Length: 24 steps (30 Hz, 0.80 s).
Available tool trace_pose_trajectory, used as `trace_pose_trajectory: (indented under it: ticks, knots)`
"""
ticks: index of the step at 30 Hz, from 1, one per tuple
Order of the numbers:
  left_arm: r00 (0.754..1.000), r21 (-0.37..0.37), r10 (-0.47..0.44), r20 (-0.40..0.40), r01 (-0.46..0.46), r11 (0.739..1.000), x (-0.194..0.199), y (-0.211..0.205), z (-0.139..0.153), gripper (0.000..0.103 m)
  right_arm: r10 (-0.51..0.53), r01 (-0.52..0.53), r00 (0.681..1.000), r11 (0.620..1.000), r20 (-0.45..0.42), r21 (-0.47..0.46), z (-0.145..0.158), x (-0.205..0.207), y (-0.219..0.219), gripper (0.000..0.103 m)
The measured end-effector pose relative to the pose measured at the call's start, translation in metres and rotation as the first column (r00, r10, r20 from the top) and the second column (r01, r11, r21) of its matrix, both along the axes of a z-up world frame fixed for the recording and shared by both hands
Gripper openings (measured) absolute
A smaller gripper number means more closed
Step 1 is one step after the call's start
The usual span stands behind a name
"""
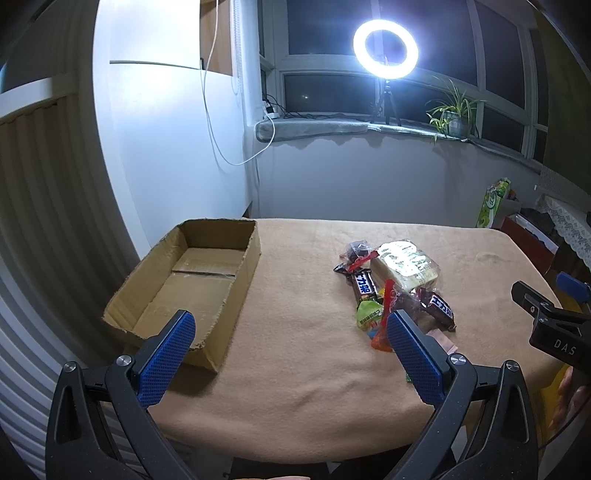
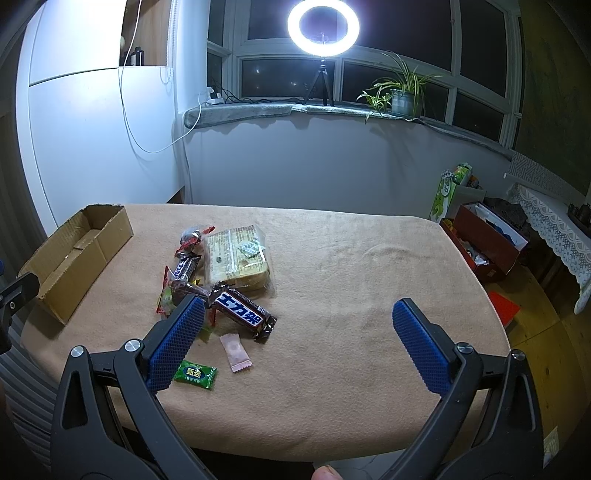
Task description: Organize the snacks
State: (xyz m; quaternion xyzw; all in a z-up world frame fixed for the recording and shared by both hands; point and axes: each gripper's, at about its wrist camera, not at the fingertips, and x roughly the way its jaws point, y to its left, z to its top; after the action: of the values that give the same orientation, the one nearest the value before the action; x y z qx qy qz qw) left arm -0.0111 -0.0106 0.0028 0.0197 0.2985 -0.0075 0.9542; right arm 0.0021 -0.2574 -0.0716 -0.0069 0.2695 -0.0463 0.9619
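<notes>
Both tools wide open and empty, left tool (image 1: 291,349) and right tool (image 2: 297,341) over the surface's near edge; we start with loose singles like the green candy (image 2: 195,374), then carry each to the cardboard box (image 1: 207,273) at the left edge.

box to the left, snacks mid-surface

we see the cardboard box (image 1: 192,284) at the left end of the surface (image 2: 351,266), well apart from the snack pile (image 2: 221,273) near the middle. in the pile, the bread packet (image 2: 236,258) lies at the back, one chocolate bar (image 2: 242,312) before it. two small candies (image 2: 195,373) lie nearest us. behind the surface, on the windowsill (image 2: 258,109), stand a ring light (image 2: 323,27) and, to its right, a potted plant (image 2: 402,96).
</notes>
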Motion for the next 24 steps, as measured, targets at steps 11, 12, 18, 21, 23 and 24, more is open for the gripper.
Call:
trace_pose_trajectory:
  ticks: [11,12,18,21,23,24]
  knots:
    - [1.000,0.003,-0.007,0.001,0.007,1.000,-0.0003,0.0000,-0.0002,0.103,-0.002,0.002,1.000,1.000,0.003,-0.001,0.0010,-0.0008,0.0001,0.103]
    - [1.000,0.003,-0.006,0.001,0.006,1.000,-0.0004,0.0000,-0.0002,0.103,-0.002,0.002,1.000,1.000,0.003,0.000,0.0010,-0.0008,0.0001,0.103]
    - [1.000,0.005,-0.009,0.001,0.009,1.000,-0.0006,-0.0001,0.0003,0.103,-0.003,0.003,1.000,1.000,0.004,0.000,0.0021,-0.0007,-0.0010,0.103]
    - [1.000,0.008,-0.011,0.001,0.011,1.000,-0.0004,-0.0003,0.0009,0.103,-0.003,0.003,1.000,1.000,0.005,0.000,0.0020,-0.0007,-0.0011,0.103]
    - [1.000,0.011,-0.011,0.001,0.011,1.000,-0.0002,-0.0011,0.0013,0.103,-0.003,0.003,1.000,1.000,0.005,-0.001,0.0021,-0.0006,-0.0013,0.103]
    - [1.000,0.011,-0.011,0.001,0.011,1.000,-0.0002,-0.0011,0.0012,0.103,-0.003,0.003,1.000,1.000,0.005,-0.001,0.0022,-0.0004,-0.0015,0.103]
